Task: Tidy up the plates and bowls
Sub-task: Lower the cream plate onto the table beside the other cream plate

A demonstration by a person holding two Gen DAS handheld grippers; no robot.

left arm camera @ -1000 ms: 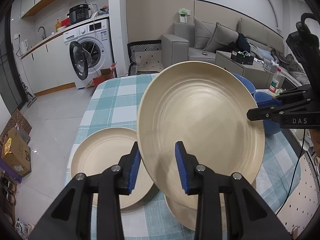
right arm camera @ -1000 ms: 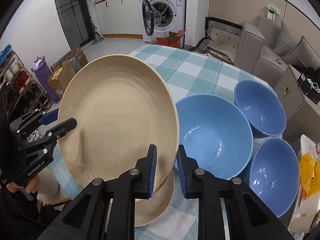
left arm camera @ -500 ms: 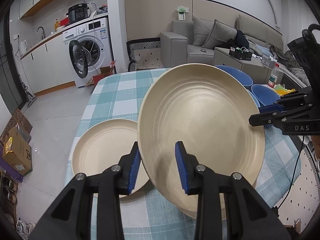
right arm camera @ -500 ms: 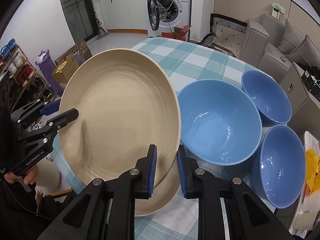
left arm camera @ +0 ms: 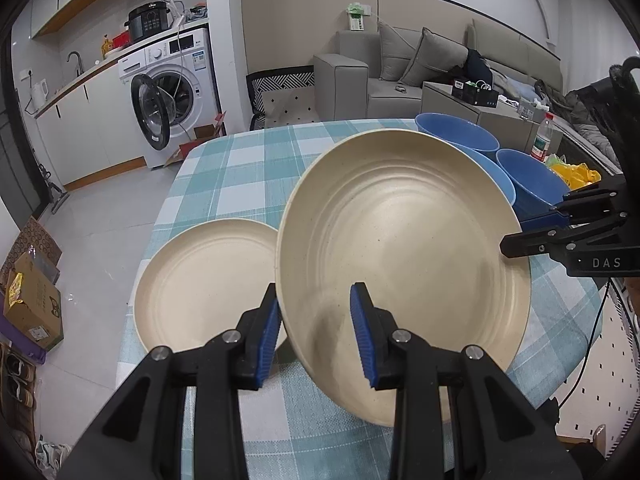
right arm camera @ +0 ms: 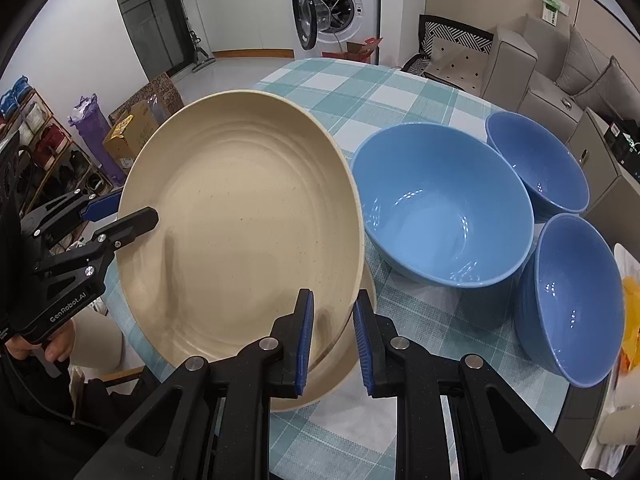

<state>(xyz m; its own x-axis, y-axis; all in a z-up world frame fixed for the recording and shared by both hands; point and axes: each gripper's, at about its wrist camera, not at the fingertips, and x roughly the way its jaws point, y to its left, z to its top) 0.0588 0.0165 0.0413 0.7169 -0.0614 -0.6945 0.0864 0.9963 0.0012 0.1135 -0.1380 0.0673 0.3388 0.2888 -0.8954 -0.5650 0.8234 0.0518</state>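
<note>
A raised, tilted beige plate (left arm camera: pixel 404 248) is pinched at opposite rims by the narrowly spread left gripper (left arm camera: pixel 316 324) and right gripper (right arm camera: pixel 332 332) fingers. Three beige plates and three blue bowls (right arm camera: pixel 440 208) are counted on the tabletop (left arm camera: pixel 240 168).

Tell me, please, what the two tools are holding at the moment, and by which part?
Both hold one beige plate by its rim: the left tool at the near edge, the right tool at the opposite edge.
</note>
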